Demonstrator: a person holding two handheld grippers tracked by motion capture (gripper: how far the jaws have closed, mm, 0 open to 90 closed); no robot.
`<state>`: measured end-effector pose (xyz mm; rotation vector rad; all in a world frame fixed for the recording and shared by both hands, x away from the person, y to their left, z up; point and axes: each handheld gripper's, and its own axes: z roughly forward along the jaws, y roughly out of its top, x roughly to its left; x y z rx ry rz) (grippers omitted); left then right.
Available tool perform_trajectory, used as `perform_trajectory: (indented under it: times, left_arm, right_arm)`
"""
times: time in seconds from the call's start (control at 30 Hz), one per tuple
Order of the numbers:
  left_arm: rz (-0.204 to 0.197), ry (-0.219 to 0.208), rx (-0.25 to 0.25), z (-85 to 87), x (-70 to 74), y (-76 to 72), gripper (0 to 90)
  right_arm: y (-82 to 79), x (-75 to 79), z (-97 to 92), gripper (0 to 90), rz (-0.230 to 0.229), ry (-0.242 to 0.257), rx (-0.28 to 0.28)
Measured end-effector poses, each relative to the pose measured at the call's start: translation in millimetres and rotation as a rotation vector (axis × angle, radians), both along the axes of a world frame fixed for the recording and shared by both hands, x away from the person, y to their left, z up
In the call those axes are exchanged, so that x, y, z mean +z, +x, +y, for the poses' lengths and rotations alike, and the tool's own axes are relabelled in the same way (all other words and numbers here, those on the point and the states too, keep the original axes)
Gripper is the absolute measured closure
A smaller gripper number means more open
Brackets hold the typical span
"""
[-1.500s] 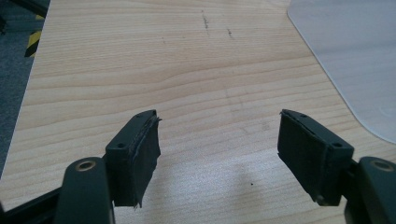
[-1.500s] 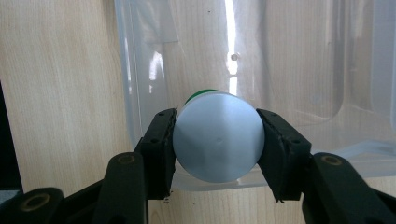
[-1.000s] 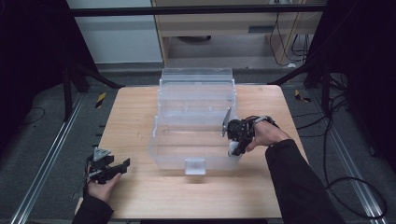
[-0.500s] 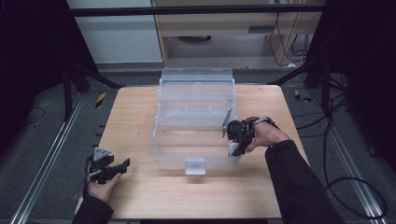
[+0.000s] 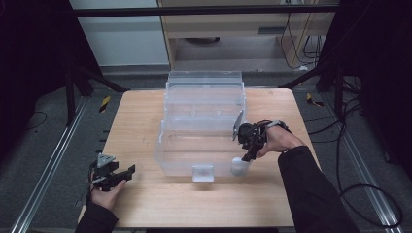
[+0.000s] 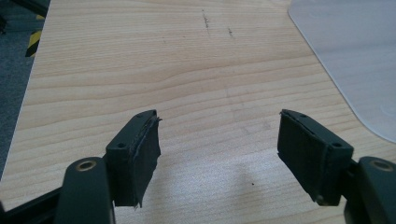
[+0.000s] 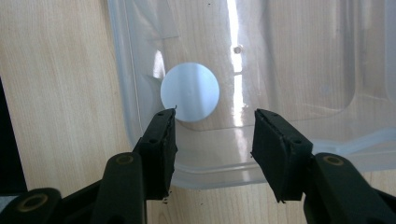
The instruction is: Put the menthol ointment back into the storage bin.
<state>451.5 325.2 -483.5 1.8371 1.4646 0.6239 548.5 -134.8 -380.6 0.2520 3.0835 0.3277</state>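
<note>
Spreading across most of the high view, the wooden surface (image 5: 145, 204) is carrying a clear plastic bin (image 5: 163, 145) whose tiers are stepping up toward the far edge. The right gripper (image 5: 247, 156) is hovering over the bin's near right corner and pointing down into it. Its jaws are standing apart with nothing between them, so it is released. The left gripper (image 5: 127, 171) is lying well apart at the near left corner of the surface, its jaws also spread wide and empty.

Sitting in that near right corner is a small white round piece (image 5: 239, 166). From the right gripper view it is showing as a plain disc (image 7: 190, 92) just beyond the left jaw. It is probably inside the bin rather than under it, though the clear wall is making that hard to judge.

Doing this step well is likely meaning shifting the gripper sideways until the disc is lying midway between the jaws. Then it should be lowering straight, keeping both pads clear of the bin's rim, and closing evenly on the piece's sides.
</note>
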Motion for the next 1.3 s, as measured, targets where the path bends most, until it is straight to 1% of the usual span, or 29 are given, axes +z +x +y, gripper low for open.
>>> perform_trajectory:
  times: [0.07, 0.13, 0.23, 0.27, 0.33, 0.37, 0.47, 0.53, 0.6, 0.67, 0.73, 0.77, 0.8, 0.9, 1.0, 1.07, 1.1, 1.13, 1.2, 1.3]
  left_arm:
    - [-0.001, 0.000, -0.001, 0.0, 0.0, 0.0, 28.9]
    - [0.000, 0.000, 0.000, 0.1, 0.0, -0.2, 28.9]
    - [-0.003, 0.003, -0.001, 0.5, 0.2, -0.5, 28.9]
    - [-0.002, 0.001, -0.001, 0.4, 0.2, -0.6, 28.9]
    - [-0.003, 0.002, -0.002, 0.2, 0.3, -0.7, 28.9]
    - [-0.003, 0.003, -0.002, 0.0, 0.2, -0.7, 28.9]
    - [0.001, 0.002, -0.002, -0.3, -0.1, -0.6, 28.9]
    - [0.001, 0.002, -0.002, -0.3, -0.1, -0.7, 28.8]
    - [0.001, 0.002, -0.001, -0.4, 0.0, -0.8, 28.9]
    - [0.000, 0.006, -0.002, -0.6, 0.0, -0.9, 28.8]
    - [0.002, 0.007, -0.002, -0.7, -0.1, -0.8, 28.8]
    - [0.002, 0.007, -0.002, -0.7, -0.1, -0.8, 28.8]
    - [0.002, 0.009, -0.003, -0.7, -0.1, -0.8, 28.8]
    - [0.003, 0.009, -0.002, -0.7, -0.3, -0.9, 28.8]
    - [0.004, 0.012, 0.000, -0.9, -0.7, -0.8, 28.8]
    - [0.004, 0.012, -0.001, -1.2, -0.6, -1.0, 28.8]
    - [0.002, 0.013, -0.001, -1.3, -0.5, -1.2, 28.8]
    - [0.003, 0.013, -0.001, -1.5, -0.6, -1.2, 28.8]
    - [0.003, 0.014, 0.000, -1.6, -0.9, -1.2, 28.8]
    - [0.005, 0.015, 0.002, -1.3, -1.5, -0.8, 28.8]
  right_arm:
    - [-1.3, 2.9, -1.2, 49.4, -0.006, 0.008, -0.008]
    - [-3.0, 8.4, -4.5, 49.0, -0.027, 0.035, -0.028]
    - [-6.1, 16.9, -11.0, 46.2, -0.061, 0.049, -0.066]
    - [-7.6, 20.0, -13.8, 45.4, -0.076, 0.061, -0.076]
    - [-12.6, 27.1, -20.4, 41.6, -0.096, 0.099, -0.101]
    - [-16.2, 30.5, -24.0, 40.5, -0.105, 0.126, -0.122]
    - [-25.6, 38.6, -37.5, 37.0, -0.139, 0.200, -0.162]
    - [-31.5, 40.1, -46.3, 34.3, -0.155, 0.221, -0.197]
    - [-37.9, 38.9, -54.4, 32.5, -0.157, 0.238, -0.227]
    - [-43.4, 35.2, -61.8, 29.0, -0.166, 0.268, -0.255]
    - [-49.1, 29.9, -68.6, 26.9, -0.165, 0.290, -0.294]
    - [-49.1, 29.9, -68.6, 26.9, -0.165, 0.290, -0.294]
    - [-54.4, 22.5, -75.2, 25.2, -0.163, 0.315, -0.326]
    - [-62.1, 9.1, -85.1, 23.2, -0.178, 0.361, -0.397]
    - [-68.8, -4.9, -96.0, 22.3, -0.195, 0.421, -0.493]
    - [-72.4, -14.9, -103.6, 18.4, -0.203, 0.450, -0.562]
    - [-73.5, -18.8, -106.5, 16.9, -0.220, 0.457, -0.587]
    - [-75.4, -25.3, -111.0, 15.3, -0.243, 0.477, -0.625]
    - [-79.0, -36.3, -117.7, 14.5, -0.253, 0.524, -0.692]
    - [-83.3, -51.1, -126.5, 14.5, -0.288, 0.594, -0.761]
